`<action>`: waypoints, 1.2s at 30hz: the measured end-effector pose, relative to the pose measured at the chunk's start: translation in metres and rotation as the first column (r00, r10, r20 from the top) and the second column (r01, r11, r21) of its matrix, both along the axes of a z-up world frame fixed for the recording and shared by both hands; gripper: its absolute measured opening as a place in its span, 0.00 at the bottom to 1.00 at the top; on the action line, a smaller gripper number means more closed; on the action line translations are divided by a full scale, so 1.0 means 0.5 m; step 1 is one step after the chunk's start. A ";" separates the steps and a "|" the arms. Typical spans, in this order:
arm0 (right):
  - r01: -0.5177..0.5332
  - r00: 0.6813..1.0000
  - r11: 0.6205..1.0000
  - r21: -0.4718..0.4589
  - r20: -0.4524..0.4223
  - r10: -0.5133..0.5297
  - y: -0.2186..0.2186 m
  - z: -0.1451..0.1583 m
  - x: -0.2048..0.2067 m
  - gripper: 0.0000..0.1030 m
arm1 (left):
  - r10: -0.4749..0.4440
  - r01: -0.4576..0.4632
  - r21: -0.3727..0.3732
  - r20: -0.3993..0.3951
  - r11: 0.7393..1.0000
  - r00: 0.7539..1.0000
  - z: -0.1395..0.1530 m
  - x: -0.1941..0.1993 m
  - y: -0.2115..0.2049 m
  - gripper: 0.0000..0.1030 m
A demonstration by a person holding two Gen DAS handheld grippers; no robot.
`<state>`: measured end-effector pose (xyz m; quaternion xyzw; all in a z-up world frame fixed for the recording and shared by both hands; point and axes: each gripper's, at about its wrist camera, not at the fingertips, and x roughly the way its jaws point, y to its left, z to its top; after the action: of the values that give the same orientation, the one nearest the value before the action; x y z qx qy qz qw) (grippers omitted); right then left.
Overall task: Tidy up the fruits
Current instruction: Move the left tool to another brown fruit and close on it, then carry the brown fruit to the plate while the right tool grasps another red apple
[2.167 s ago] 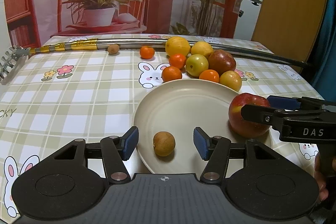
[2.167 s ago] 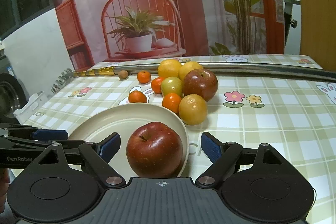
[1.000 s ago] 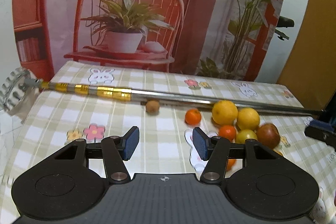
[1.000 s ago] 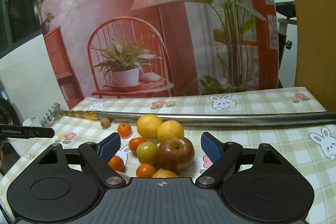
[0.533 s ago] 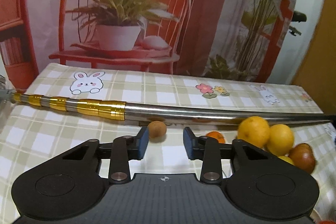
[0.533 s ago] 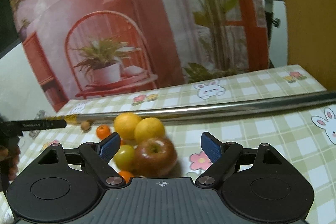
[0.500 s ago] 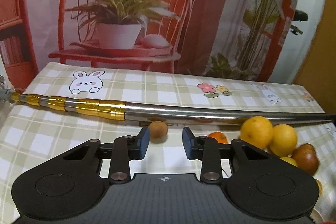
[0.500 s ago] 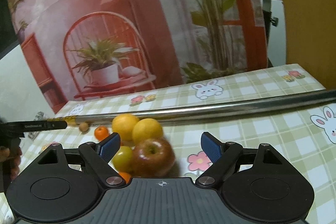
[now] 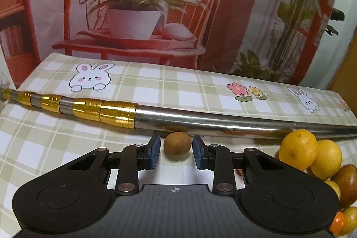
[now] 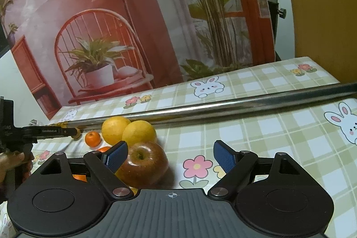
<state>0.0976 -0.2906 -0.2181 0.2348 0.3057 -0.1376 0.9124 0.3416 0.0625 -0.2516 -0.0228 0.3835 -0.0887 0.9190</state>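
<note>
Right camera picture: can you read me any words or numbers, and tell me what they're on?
"GenRobot.AI": tiny white print on the left gripper, whose jaws have just been closing around a small brown fruit; barely readable.
More letters further back on it: too blurred to read.
Tablecloth: only bunnies and flowers, no words.

Tablecloth [image 9: 156,90]: you see green and white checks, printed with rabbits and flowers, covering the table.
Pole [image 9: 200,121]: you have a long shiny metal tube lying across the cloth from side to side; the right wrist view shows it too [image 10: 223,107].
Gold bands [image 9: 89,107]: they ring the pole's narrower left stretch in steps.
Backdrop [image 9: 138,3]: behind the table you face a printed picture of a red chair with a potted plant on it.
Wooden panel [image 10: 323,3]: it stands at your far right.
</note>
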 end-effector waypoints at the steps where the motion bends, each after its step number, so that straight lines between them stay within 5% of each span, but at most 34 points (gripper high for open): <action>1: 0.001 1.000 1.000 0.001 0.000 -0.001 0.000 -0.002 0.000 0.79 | 0.000 0.000 -0.003 -0.005 1.000 1.000 -0.003 0.003 0.000 0.33; 10: 0.004 1.000 1.000 0.022 -0.007 -0.004 -0.006 -0.015 -0.002 0.79 | -0.038 0.038 0.006 -0.007 0.999 0.999 -0.003 -0.015 -0.003 0.28; 24: -0.026 1.000 0.999 0.044 -0.005 0.026 -0.002 -0.025 0.015 0.79 | -0.129 0.133 -0.046 0.079 0.990 0.989 0.091 -0.206 0.000 0.28; 36: -0.120 0.991 0.990 0.074 -0.047 0.123 0.024 -0.047 0.080 0.79 | -0.121 0.128 -0.107 0.067 0.986 0.990 0.106 -0.309 0.002 0.28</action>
<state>0.1375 -0.2788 -0.2416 0.2446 0.3476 -0.0768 0.9019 0.1869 0.0633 -0.1986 -0.0473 0.3507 -0.1679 0.9201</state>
